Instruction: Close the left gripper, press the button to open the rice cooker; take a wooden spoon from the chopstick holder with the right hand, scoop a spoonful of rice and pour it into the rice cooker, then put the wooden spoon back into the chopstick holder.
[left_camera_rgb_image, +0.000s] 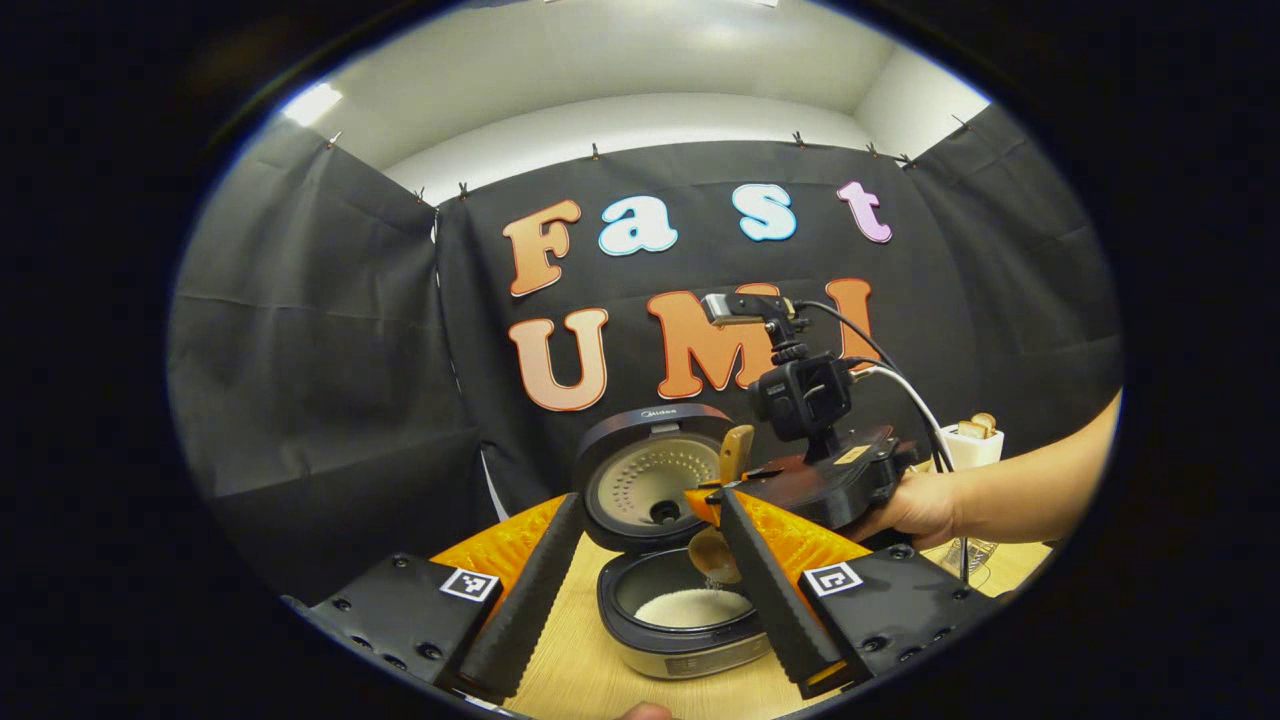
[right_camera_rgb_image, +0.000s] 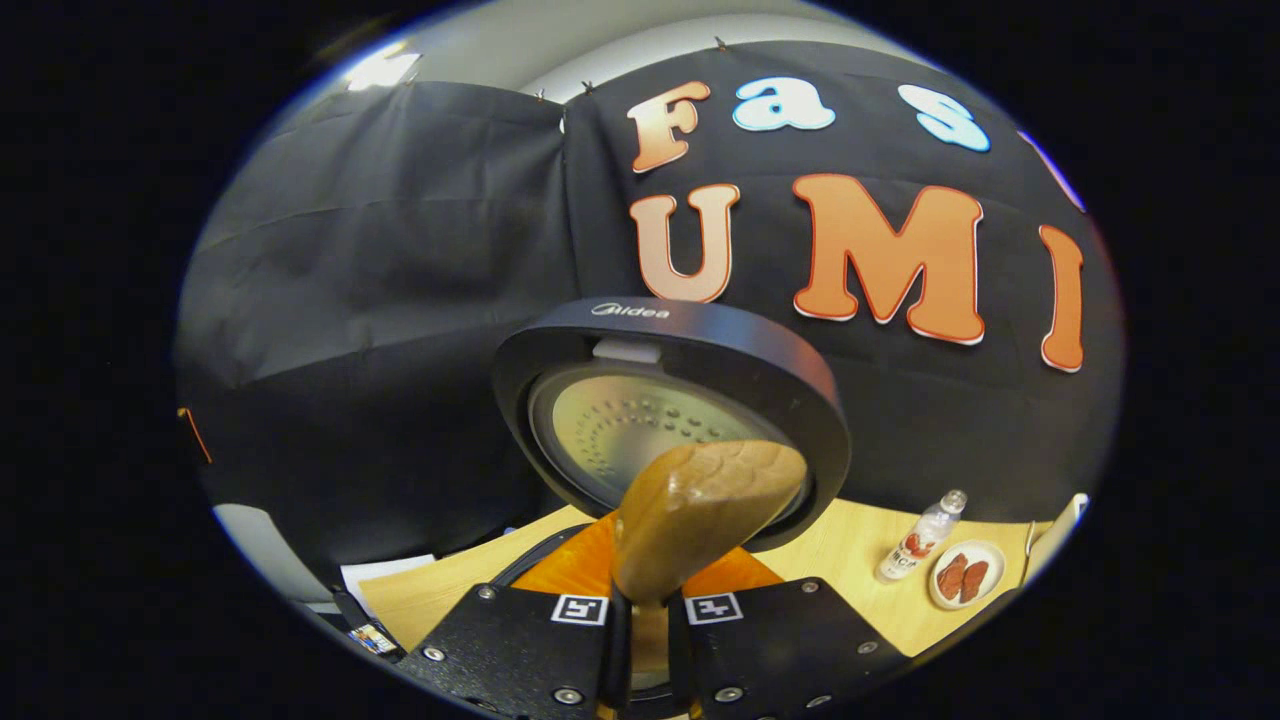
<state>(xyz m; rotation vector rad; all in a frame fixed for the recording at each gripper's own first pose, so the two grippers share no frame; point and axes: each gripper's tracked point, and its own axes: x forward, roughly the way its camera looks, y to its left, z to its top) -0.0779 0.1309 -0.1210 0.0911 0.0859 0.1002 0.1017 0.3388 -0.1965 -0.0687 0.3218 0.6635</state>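
Observation:
The rice cooker (left_camera_rgb_image: 680, 640) stands open on the wooden table, its lid (left_camera_rgb_image: 650, 470) upright and white rice (left_camera_rgb_image: 692, 606) in the inner pot. My left gripper (left_camera_rgb_image: 645, 590) is open, its fingers on either side of the cooker and nearer to me than it. A hand holds my right gripper (left_camera_rgb_image: 722, 490) above the pot, shut on the wooden spoon (left_camera_rgb_image: 737, 452). The spoon bowl (left_camera_rgb_image: 714, 555) tips downward, and grains fall from it into the pot. In the right gripper view the spoon handle (right_camera_rgb_image: 700, 500) rises from my right gripper (right_camera_rgb_image: 640, 625) in front of the lid (right_camera_rgb_image: 680, 400).
A white chopstick holder (left_camera_rgb_image: 970, 440) with wooden utensils stands at the back right, behind the forearm (left_camera_rgb_image: 1040, 480). A small bottle (right_camera_rgb_image: 920, 540) and a plate (right_camera_rgb_image: 960, 578) of red pieces sit on the table (right_camera_rgb_image: 850, 560) right of the cooker.

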